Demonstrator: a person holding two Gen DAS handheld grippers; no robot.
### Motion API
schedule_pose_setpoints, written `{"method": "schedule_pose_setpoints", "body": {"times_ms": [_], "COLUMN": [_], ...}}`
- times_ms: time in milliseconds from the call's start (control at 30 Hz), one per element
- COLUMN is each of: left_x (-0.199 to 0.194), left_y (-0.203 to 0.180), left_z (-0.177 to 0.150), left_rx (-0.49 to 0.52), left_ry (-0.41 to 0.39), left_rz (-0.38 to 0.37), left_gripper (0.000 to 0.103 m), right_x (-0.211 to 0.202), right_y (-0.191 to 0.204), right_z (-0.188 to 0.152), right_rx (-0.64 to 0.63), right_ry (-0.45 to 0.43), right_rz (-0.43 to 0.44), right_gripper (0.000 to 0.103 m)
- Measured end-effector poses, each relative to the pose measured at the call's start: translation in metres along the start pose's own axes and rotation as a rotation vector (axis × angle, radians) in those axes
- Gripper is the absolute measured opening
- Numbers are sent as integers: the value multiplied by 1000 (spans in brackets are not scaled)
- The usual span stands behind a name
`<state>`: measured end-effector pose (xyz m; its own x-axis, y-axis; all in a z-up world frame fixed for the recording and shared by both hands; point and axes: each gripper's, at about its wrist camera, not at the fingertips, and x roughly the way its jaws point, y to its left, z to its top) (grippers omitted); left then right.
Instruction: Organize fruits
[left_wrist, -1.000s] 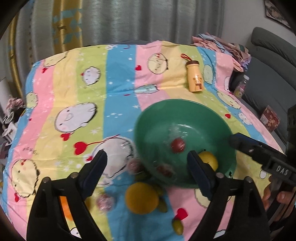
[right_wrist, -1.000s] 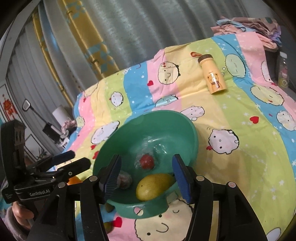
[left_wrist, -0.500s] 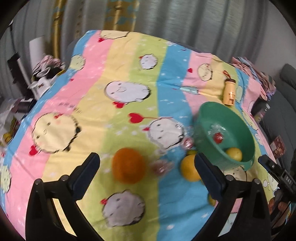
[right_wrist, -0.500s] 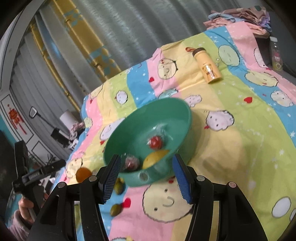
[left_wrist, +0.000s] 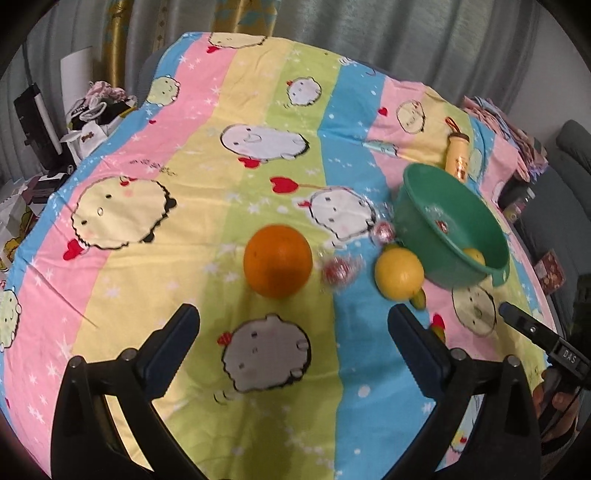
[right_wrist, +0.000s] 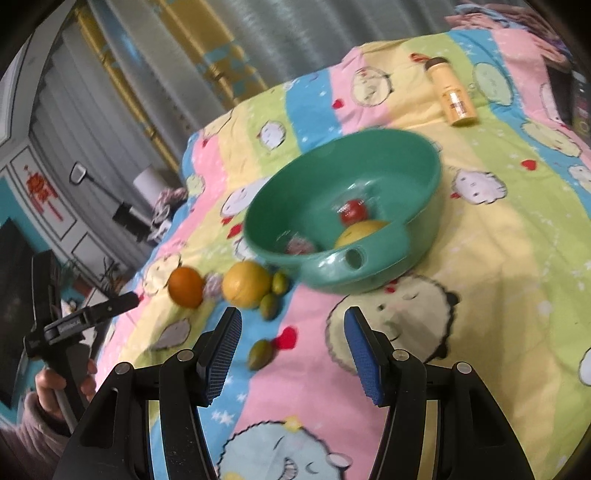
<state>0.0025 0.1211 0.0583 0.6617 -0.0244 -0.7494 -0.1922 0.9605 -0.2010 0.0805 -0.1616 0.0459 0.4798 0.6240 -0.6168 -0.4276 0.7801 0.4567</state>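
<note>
Both grippers are open and hold nothing. Left gripper (left_wrist: 293, 328) gapes wide just short of the orange (left_wrist: 277, 261). Right gripper (right_wrist: 293, 332) stands half open near the green bowl (right_wrist: 417, 254).

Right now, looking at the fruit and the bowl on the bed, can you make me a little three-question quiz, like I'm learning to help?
1. True or false: the orange is inside the green bowl.
2. How many small green fruits lie on the cloth outside the bowl?
3. Which is empty? A) left gripper B) right gripper C) both

Key:
1. False, it sits on the cloth.
2. Three.
3. C, nothing sits between either gripper's fingers.
</note>
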Motion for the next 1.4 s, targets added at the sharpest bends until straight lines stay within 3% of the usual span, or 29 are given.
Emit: {"method": "schedule_pose_setpoints", "body": {"times_ms": [267, 567, 733, 900, 967, 1133, 1267, 1400], "left_x": [4, 14, 22, 28, 29, 31, 32, 35], "left_y": [-5, -15, -25, -31, -34, -34, -34, -39], "left_z": [-17, -23, -23, -22, -22, -22, -22, -22], "left_rx": [25, 68, 82, 65, 71, 71, 63, 53], "left_ry": [33, 33, 63, 82, 85, 90, 96, 109], "left_rz": [-54, -70, -133, -187, -188, -190, -201, -221], "left_gripper": [101, 92, 81, 81, 81, 81, 81, 81], "right_x": [15, 23, 34, 53, 59, 72, 81, 78], "right_y": [24, 32, 37, 45, 45, 49, 51, 48], "right_z": [-9, -13, -17, -24, -24, -22, -20, -21], "right_rx": [-64, -87, -114, -158, -165, -195, -228, -231], "right_ry": [72, 102, 138, 188, 201, 203, 210, 205], "right_rz": [6, -12, -7, -37, -54, -78, -135, -132], "right_gripper": [59, 59, 59, 58, 51, 43, 24, 22]}}
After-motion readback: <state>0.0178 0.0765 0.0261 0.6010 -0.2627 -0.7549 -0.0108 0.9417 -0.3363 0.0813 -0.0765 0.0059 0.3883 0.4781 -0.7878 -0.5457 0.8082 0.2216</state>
